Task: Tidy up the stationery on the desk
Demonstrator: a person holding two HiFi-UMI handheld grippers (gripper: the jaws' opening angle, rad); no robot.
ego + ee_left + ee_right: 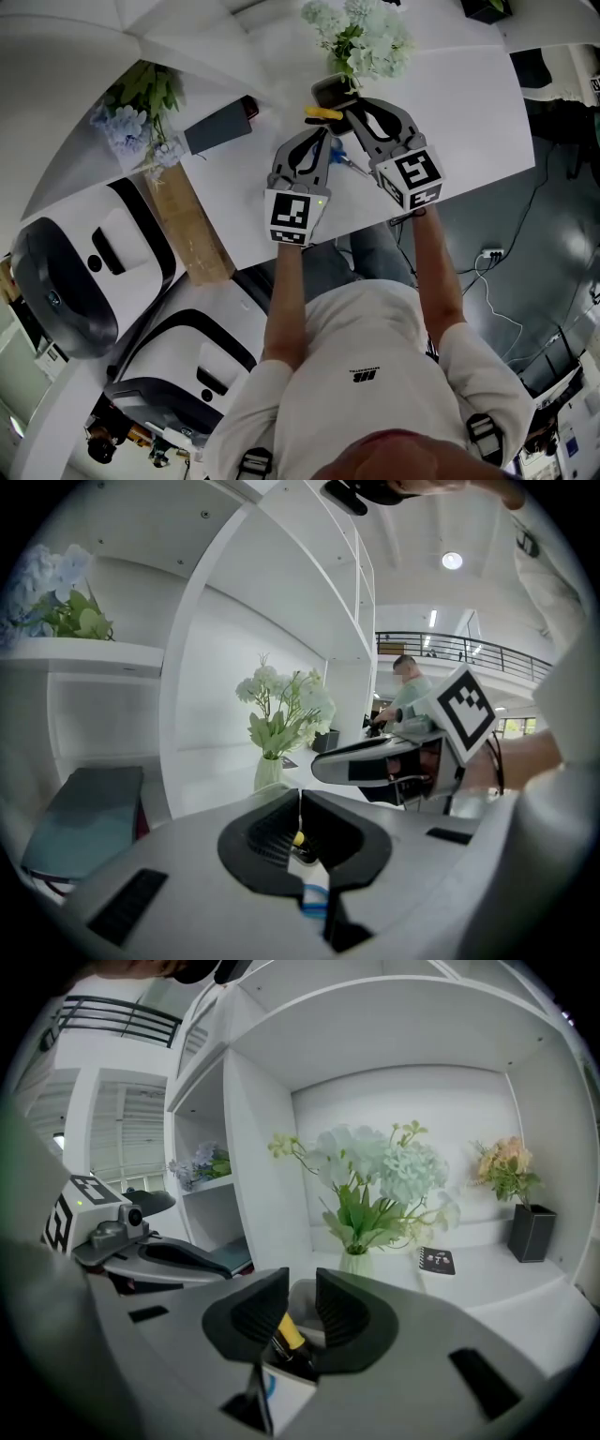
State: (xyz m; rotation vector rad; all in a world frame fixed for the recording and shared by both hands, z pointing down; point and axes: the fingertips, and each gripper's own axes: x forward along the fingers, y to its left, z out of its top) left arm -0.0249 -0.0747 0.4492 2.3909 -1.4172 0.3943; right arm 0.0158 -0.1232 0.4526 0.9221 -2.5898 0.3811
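The yellow-and-black pen (291, 1331) leans slanted between the right gripper's (302, 1274) spread jaws, right at the grey pen cup (305, 1302) on the white desk (469, 122), apparently freed to drop in, while the left gripper (300, 793), jaws pressed together, waits alongside.

**Head view.** Desk (469, 112): smooth white, matt. Left gripper (322, 142) and right gripper (339, 101): matt grey plastic shells. Their cubes (292, 217) are matt, printed black on white. Pads (253, 1312): black, ribbed, rubbery. Pen (323, 113): glossy yellow and black plastic. Notebook (217, 127), 11 o'clock: dark, matt cover. Board (187, 225), 9 o'clock: tan, dull, wood-like grain. Machines (94, 272), 8 o'clock: glossy white and black plastic. Shirt (356, 375), 6 o'clock: white cloth. Floor (525, 244), 3 o'clock: grey, matt.
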